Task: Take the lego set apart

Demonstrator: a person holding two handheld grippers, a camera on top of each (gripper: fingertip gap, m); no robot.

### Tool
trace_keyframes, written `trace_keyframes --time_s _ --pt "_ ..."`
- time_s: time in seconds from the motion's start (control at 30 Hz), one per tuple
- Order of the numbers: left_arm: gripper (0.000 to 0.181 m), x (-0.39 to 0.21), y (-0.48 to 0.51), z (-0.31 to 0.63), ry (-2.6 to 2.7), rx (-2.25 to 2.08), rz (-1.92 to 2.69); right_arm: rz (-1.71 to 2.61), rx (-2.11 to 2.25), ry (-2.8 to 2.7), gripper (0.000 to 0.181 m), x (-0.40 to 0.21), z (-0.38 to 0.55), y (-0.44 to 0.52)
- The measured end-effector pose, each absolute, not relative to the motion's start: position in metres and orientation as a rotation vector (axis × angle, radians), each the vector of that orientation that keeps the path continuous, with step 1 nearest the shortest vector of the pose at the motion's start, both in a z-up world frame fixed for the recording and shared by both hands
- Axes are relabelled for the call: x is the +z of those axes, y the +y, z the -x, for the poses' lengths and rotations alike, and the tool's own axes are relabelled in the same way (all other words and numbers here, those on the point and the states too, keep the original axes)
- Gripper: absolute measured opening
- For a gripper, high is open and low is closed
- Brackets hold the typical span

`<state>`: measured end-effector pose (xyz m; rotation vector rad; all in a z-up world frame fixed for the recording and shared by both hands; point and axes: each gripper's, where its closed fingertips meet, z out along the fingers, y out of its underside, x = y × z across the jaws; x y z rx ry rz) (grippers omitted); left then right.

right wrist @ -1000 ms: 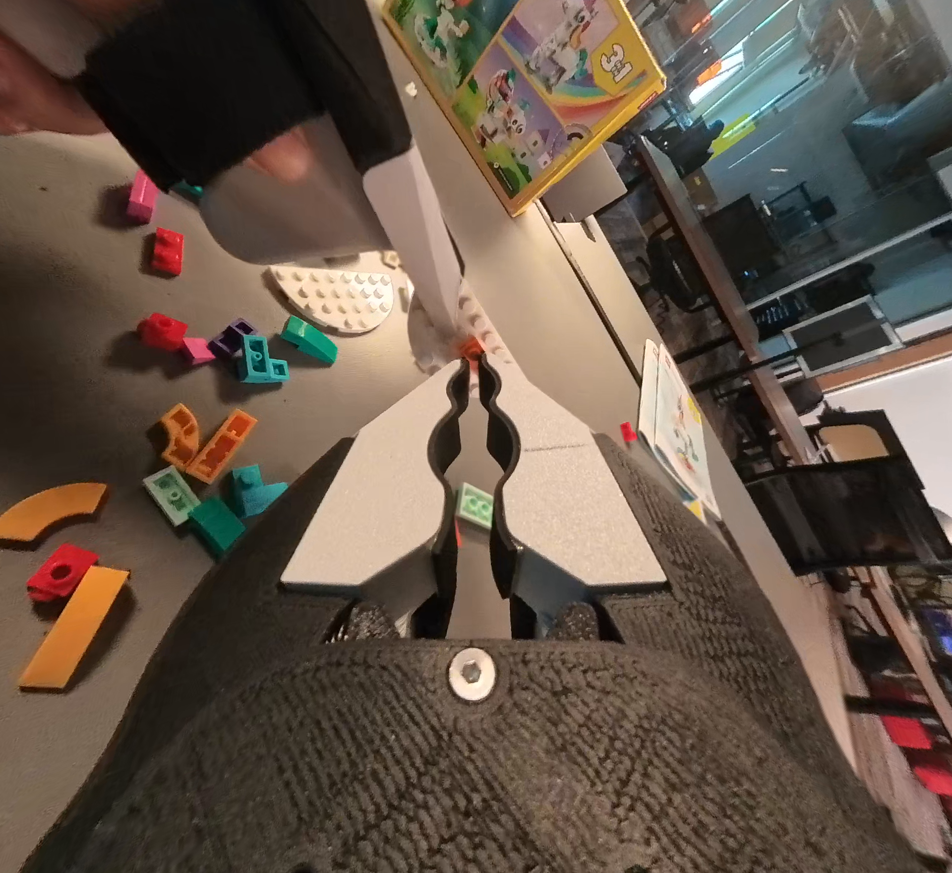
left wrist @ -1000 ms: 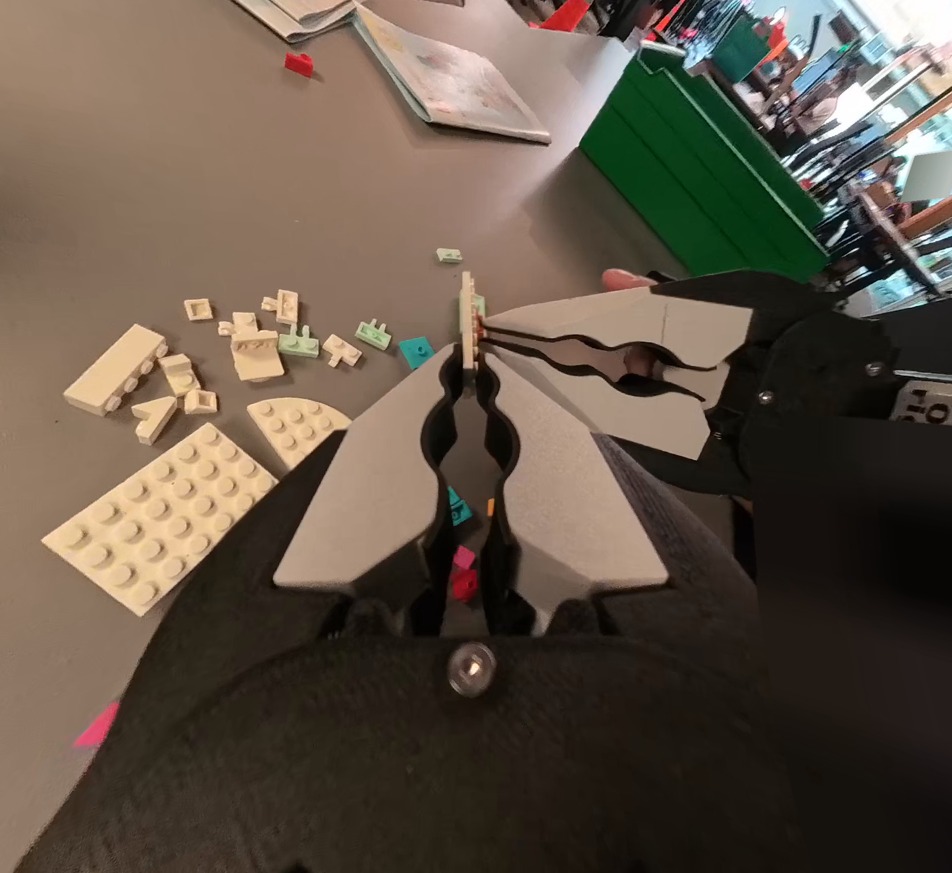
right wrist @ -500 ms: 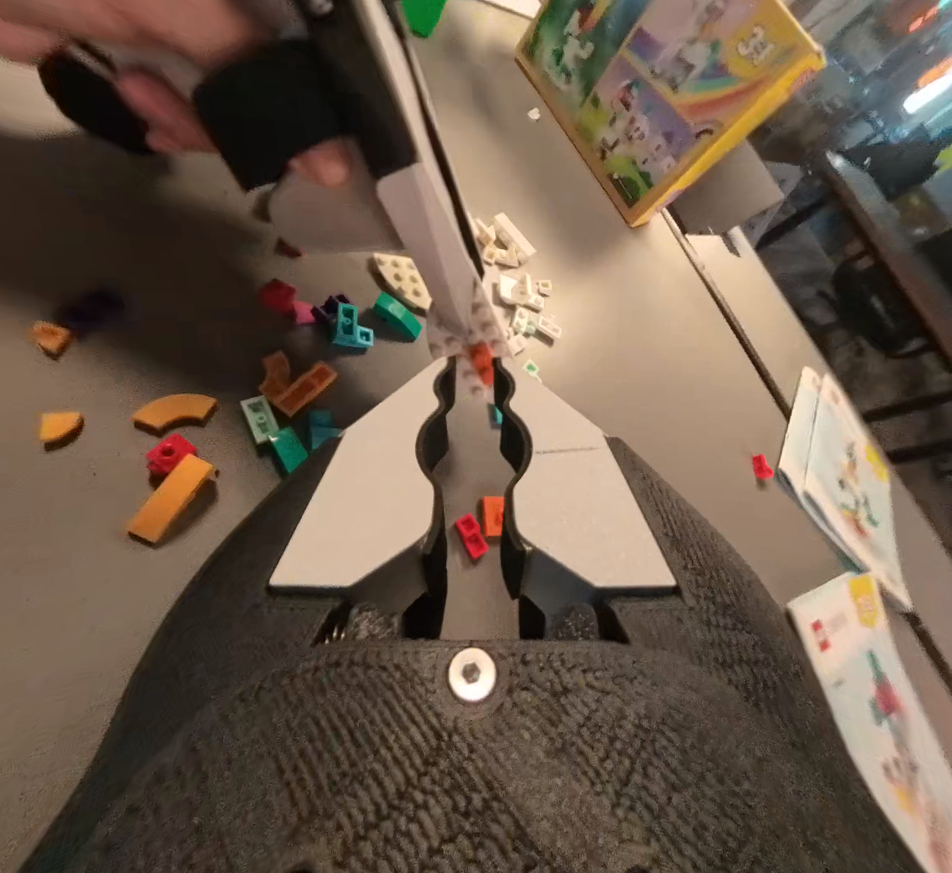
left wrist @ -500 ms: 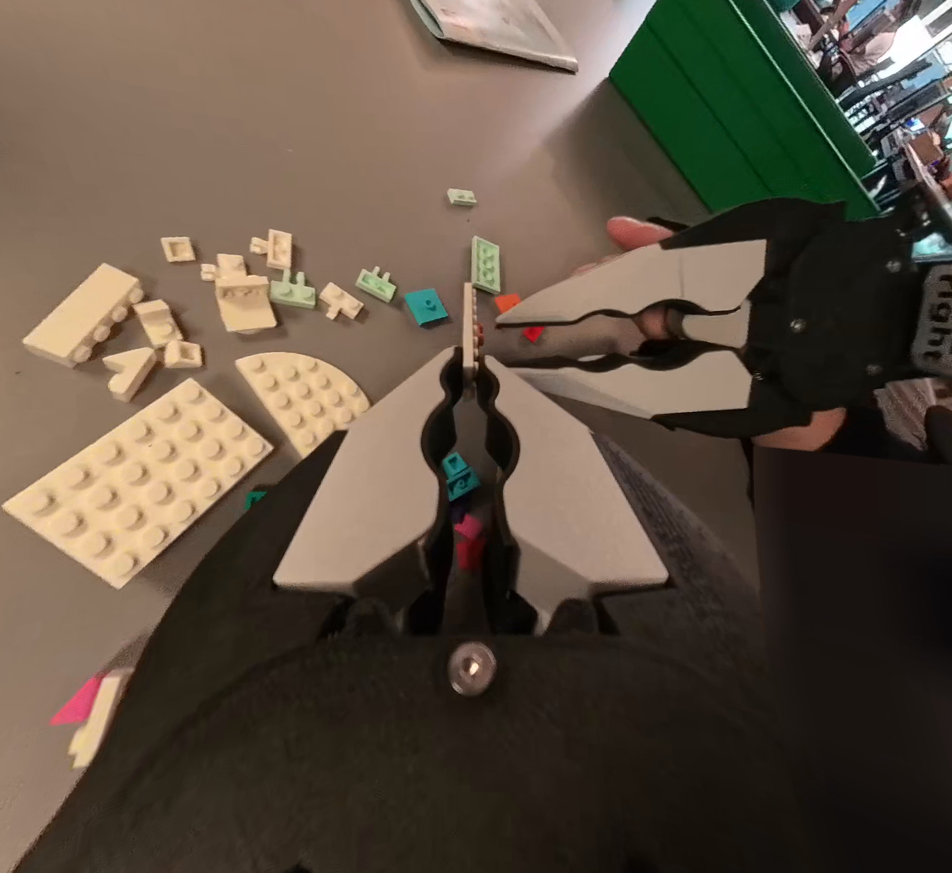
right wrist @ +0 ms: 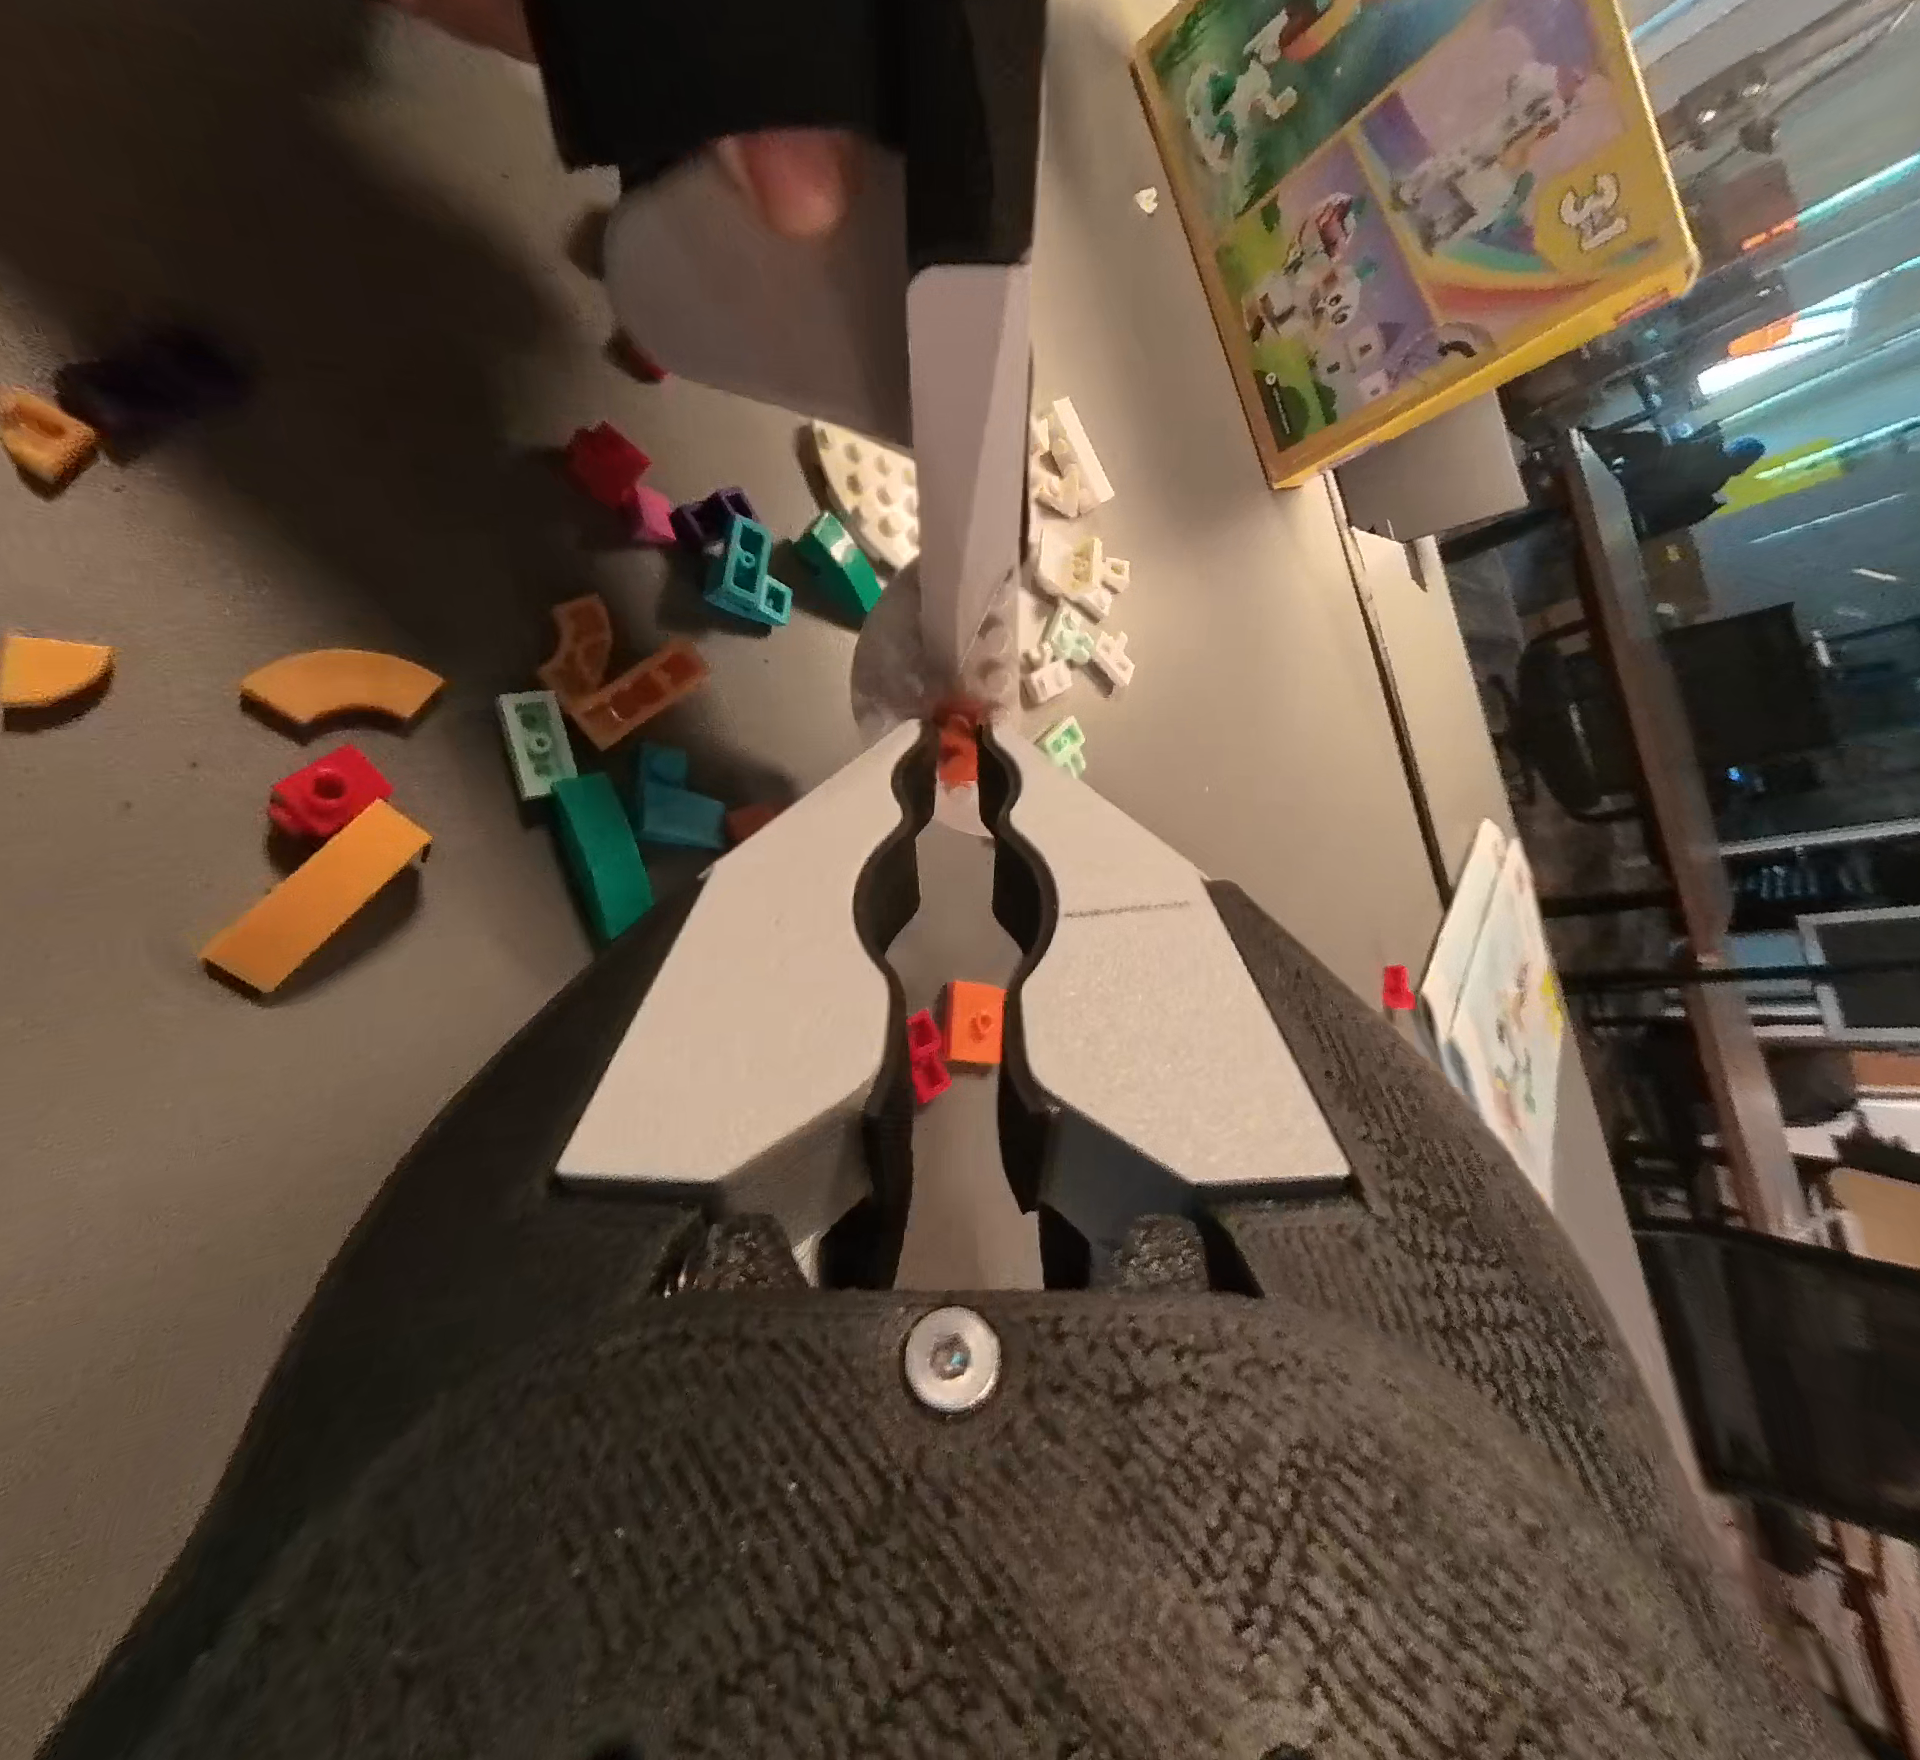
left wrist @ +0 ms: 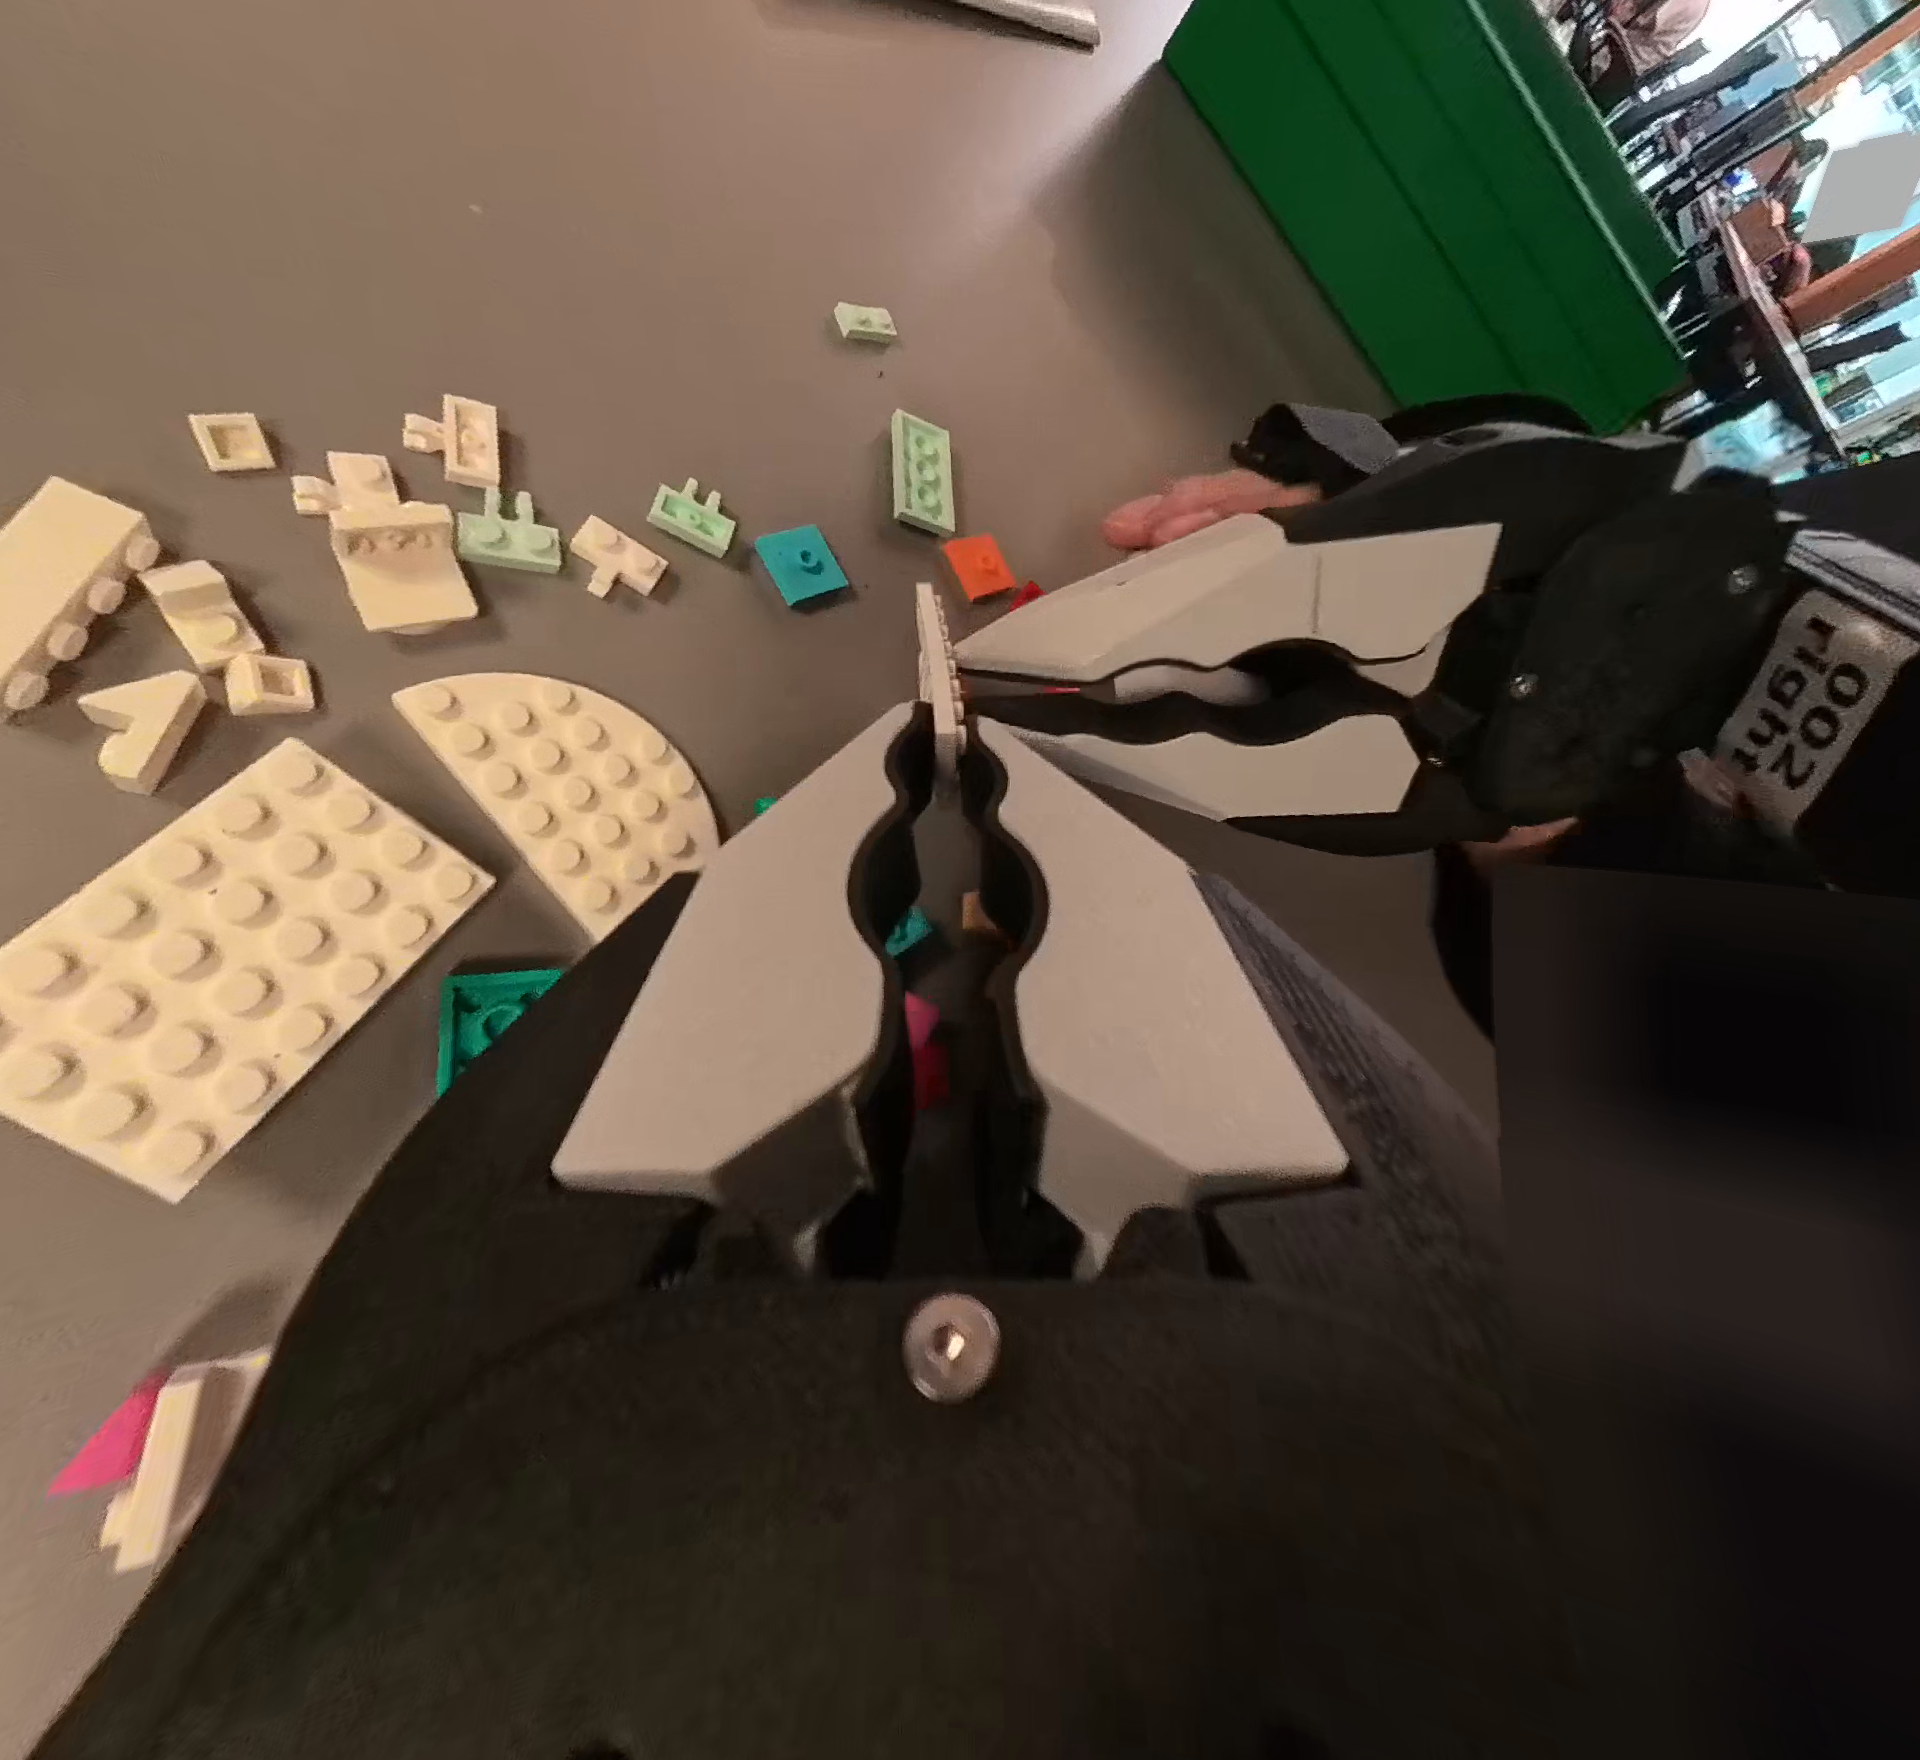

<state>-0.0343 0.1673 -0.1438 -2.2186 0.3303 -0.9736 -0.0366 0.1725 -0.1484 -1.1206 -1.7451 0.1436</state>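
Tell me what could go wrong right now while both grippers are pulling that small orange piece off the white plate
The left gripper pinches only the edge of the thin white plate, held on edge above the table, so it may twist or slip out. The right gripper grips the small orange piece at its very tips; if it pops free, it could fly off. A dropped part would be hard to find among the loose bricks scattered below.

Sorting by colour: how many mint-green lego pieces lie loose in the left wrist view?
4: a small mint-green plate farthest, a longer one beside the orange tile, two clip plates near the white pieces. The left tongs may hide more.
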Motion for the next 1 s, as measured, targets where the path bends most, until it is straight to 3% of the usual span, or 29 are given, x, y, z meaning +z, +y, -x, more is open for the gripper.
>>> trace_keyframes --time_s 0.5,1.0 --pt "0.005 -0.128 0.175 0.046 0.193 -1.033 2.132 1.158 -0.008 -1.486 0.002 -0.125 0.046 0.187" --pt "0.004 -0.117 0.18 0.042 0.108 -1.133 2.061 1.241 -0.024 -1.242 0.018 -0.099 0.032 0.208"
